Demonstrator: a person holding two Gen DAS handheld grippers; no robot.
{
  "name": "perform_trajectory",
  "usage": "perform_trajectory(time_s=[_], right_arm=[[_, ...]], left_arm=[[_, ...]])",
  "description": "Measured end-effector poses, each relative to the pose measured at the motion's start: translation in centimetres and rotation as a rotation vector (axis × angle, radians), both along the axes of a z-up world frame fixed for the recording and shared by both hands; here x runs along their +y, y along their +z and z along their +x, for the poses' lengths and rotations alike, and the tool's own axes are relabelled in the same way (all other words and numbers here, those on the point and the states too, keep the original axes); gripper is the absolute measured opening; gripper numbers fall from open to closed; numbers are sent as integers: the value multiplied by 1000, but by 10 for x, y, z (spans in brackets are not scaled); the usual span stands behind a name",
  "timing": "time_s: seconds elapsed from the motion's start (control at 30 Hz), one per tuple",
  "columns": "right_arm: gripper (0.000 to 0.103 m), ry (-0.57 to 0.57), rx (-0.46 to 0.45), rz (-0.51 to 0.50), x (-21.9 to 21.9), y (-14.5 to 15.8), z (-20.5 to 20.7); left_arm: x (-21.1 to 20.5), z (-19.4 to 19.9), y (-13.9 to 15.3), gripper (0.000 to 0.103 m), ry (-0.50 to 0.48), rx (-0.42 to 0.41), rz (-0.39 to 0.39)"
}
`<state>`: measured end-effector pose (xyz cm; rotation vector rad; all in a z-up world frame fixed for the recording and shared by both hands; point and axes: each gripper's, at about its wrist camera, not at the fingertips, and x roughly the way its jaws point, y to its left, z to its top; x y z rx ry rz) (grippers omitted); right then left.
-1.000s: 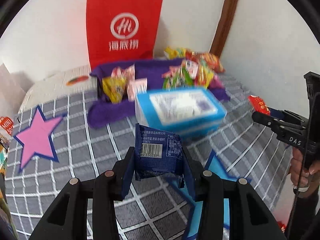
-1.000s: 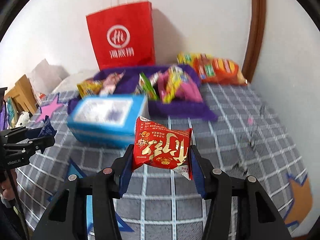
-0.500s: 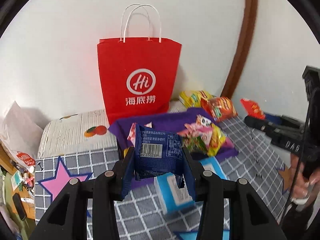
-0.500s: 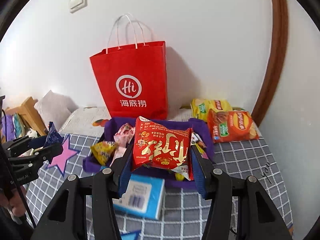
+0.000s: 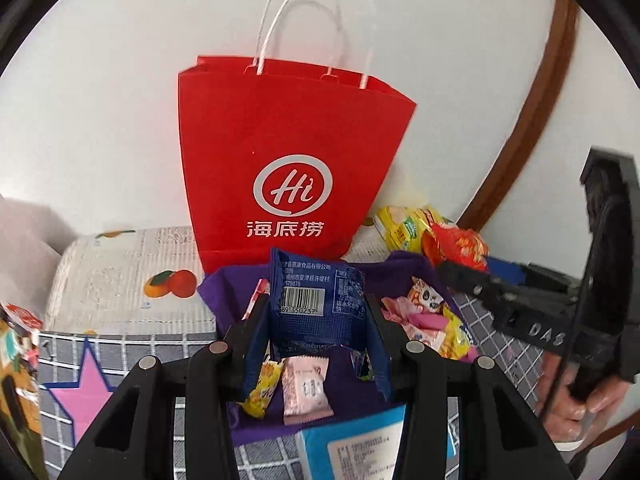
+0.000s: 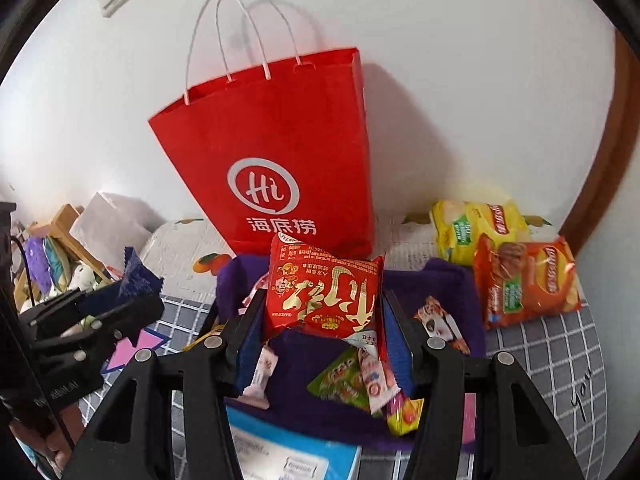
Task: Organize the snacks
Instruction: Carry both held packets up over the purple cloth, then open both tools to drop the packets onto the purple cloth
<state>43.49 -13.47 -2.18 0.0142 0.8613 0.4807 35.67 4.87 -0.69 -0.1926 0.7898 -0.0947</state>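
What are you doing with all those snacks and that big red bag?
A person is sorting snacks with a grabber in each hand. The left gripper pinches a blue packet, and the right gripper pinches a red packet. Both hang above a purple cloth heaped with sweets, facing the open red paper bag by the wall.

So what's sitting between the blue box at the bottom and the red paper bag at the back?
In the right wrist view, the purple tray of small loose snacks lies between the blue box and the red paper bag.
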Motion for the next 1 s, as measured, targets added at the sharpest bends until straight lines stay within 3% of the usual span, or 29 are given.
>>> perform_trajectory(time_s=[0.1,0.2,0.43,0.7,0.83,1.0], right_arm=[[54,14,26,1,0,-23,12],[54,24,85,-63,6,-45,28],[54,123,126,-108,24,-70,29],[54,131,268,-161,42,-113,43],[55,147,287,-206,47,-121,44],[66,131,256,-202,42,-113,44]], left_arm=[[7,9,-12,42,15,22,0],[14,17,-22,42,29,52,-4],[23,26,-38,42,29,111,-43],[21,32,-49,42,30,146,-29],[22,36,-55,42,41,164,-22],[21,38,-61,42,38,183,-28]])
